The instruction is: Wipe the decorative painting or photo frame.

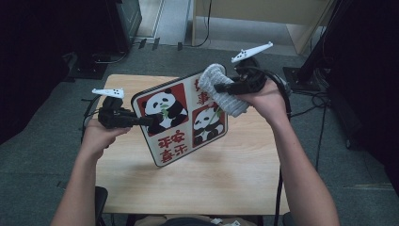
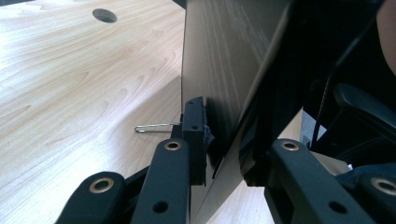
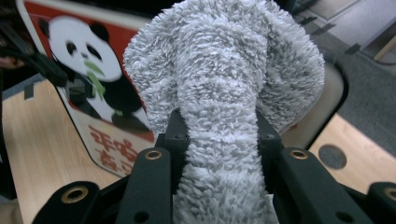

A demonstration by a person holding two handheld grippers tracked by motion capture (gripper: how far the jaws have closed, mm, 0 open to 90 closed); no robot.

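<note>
Grey cloth in right tongs; left tongs clamp panda board (tilted).

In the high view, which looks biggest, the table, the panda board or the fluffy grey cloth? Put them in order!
1. Table: the largest.
2. Panda board: tilted up off the table and nearer the camera, yet it looks clearly smaller.
3. Grey cloth: the smallest, pressed on the board's top corner.

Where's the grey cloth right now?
High view: the grey cloth is clamped in the right gripper, pressed on the panda board's upper right corner.
</note>
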